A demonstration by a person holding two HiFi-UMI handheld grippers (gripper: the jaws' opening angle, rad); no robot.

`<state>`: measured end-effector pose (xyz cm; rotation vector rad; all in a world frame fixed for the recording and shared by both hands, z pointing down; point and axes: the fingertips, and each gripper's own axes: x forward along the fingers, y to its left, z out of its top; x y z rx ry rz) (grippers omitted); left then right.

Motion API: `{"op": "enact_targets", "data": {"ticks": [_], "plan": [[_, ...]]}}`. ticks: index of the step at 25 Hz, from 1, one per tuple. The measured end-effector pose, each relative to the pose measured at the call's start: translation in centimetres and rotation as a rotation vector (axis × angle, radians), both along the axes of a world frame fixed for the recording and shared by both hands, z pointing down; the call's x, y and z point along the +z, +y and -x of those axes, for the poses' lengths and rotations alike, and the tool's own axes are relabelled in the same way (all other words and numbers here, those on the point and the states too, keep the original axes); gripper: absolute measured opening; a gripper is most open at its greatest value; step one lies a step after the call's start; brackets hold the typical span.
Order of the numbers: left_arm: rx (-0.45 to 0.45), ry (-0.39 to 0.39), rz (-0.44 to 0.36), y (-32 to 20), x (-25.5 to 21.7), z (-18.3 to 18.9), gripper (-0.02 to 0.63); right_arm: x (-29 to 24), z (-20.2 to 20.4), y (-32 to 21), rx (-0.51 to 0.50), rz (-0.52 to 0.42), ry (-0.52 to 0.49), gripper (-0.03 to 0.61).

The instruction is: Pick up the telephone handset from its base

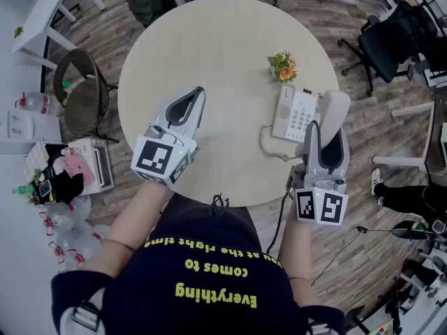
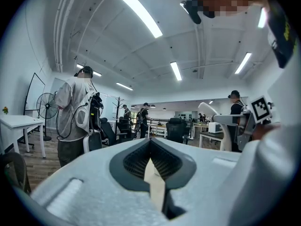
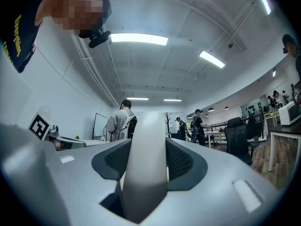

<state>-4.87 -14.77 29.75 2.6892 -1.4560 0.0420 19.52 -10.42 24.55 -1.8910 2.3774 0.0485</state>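
Observation:
The white telephone base [image 1: 294,113] with its keypad lies on the right side of the round table [image 1: 209,40]. My right gripper [image 1: 326,135] is shut on the white handset [image 1: 335,110], which sits just right of the base and apart from it. In the right gripper view the handset [image 3: 148,140] stands up between the two dark pads. A coiled cord [image 1: 268,142] runs from the base's near left corner. My left gripper [image 1: 197,93] is level over the table's middle, shut and empty; in the left gripper view its jaws [image 2: 151,147] meet.
A small pot of orange flowers [image 1: 283,66] stands behind the phone. Office chairs [image 1: 387,44] stand round the table, with a wicker chair [image 1: 82,93] and floor clutter at left. People stand in the room beyond.

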Motion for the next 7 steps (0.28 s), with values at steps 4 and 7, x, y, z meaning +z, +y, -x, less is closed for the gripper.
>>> {"op": "enact_targets", "data": {"ticks": [4,7], "plan": [[0.001,-0.005,0.002,-0.05,0.17,-0.09,0.004,0.17,-0.1,0.01,0.003,0.002,0.001,0.23],[0.001,-0.007,0.002,0.01,0.19,-0.28,0.004,0.27,-0.29,0.03,0.008,0.006,0.007,0.23]]}}
